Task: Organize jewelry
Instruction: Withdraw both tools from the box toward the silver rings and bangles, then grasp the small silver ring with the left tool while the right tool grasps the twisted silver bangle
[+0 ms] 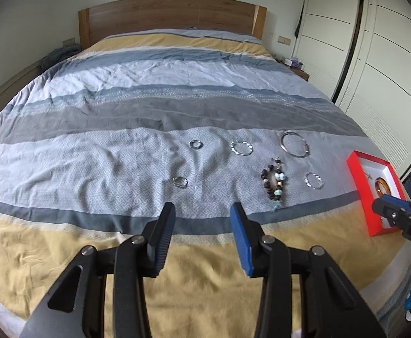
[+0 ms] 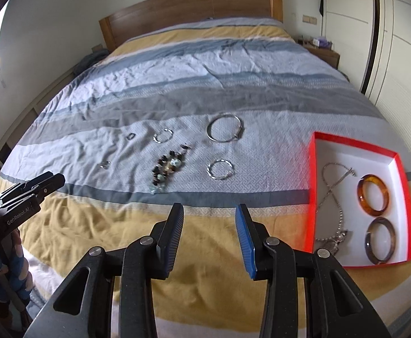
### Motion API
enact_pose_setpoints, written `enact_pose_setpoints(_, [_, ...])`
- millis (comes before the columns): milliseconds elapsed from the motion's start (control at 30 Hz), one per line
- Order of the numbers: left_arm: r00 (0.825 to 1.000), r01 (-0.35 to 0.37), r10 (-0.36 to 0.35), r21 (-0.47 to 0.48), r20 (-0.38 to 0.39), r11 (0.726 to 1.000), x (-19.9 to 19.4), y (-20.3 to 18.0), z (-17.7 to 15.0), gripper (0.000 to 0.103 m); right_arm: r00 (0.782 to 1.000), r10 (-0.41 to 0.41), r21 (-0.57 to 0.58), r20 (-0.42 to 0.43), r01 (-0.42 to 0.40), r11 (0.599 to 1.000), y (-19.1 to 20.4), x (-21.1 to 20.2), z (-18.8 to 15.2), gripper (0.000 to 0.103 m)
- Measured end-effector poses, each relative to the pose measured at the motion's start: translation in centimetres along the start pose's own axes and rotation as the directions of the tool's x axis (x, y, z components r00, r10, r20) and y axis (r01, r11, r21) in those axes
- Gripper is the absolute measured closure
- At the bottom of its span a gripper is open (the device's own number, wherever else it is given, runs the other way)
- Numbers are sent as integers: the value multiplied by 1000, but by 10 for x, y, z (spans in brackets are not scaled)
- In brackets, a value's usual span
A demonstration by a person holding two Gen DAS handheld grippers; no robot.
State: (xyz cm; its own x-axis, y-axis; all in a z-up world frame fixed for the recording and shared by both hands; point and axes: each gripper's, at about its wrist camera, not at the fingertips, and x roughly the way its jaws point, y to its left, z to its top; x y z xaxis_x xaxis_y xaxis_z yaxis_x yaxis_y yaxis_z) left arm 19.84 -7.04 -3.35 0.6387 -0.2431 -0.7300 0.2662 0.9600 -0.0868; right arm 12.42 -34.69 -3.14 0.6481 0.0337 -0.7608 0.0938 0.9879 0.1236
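Silver bangles (image 2: pixel 225 127), rings (image 1: pixel 196 144) and a beaded bracelet (image 2: pixel 166 170) lie spread on the striped bedspread (image 2: pixel 177 84); right of them a red box (image 2: pixel 312 186) holds two bangles and a necklace (image 2: pixel 332 194). Left claw (image 1: pixel 202 211) and right claw (image 2: pixel 209 211) hover part-open, empty.

Here's the left gripper (image 1: pixel 202 219): matte black arms, speckled, each with a long slot cut through. Round silver screw heads cap the pivots, four across. One finger (image 1: pixel 164 238) carries a dark ribbed pad, the other finger (image 1: pixel 243 239) a bright blue one. Over to the right gripper (image 2: pixel 209 219): same black linkage, same silver screws, one dark ribbed pad, one blue. From the side, its black body shows white letters "DAS". The left one's flank reads "GenRobot.AI" in white. The person's sleeve (image 2: pixel 16 264) is blue with white patches.
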Motion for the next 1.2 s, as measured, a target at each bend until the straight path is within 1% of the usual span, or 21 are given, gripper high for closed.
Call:
enact_pose_setpoints(100, [1000,-17,16,-15,-14,1000,18,9,1,64,1000,4,-1,-17,-4,1000,-5,20,2,65])
enact_pose_setpoints(200, [999,-31,30,-29,-23,999,33,21,1,65,999,24,-1,-28,-24,1000,-1,38,5,64])
enact_pose_setpoints(267, [999,-36,34,-43,-30,998,41,29,3,65,999,43,1,-30,-43,999,5,48,8,60])
enact_pose_setpoints(400, [999,-39,37,-52,-35,998,55,40,7,65,997,77,10,-27,-76,997,18,67,12,58])
enact_pose_setpoints(567, [999,-23,21,-44,-26,999,68,43,14,65,998,65,19,-25,-64,998,20,84,16,58])
enact_pose_setpoints(833, [1000,12,-13,-43,-22,999,89,41,20,65,1000,12,55,-21,-11,998,-2,104,23,57])
enact_pose_setpoints(1033, [999,20,-21,-30,-36,999,104,36,18,65,1000,-3,56,-15,4,998,-12,115,29,55])
enact_pose_setpoints(1200, [998,25,-28,-47,-54,999,114,39,14,65,1000,-9,40,-25,10,999,-12,127,31,55])
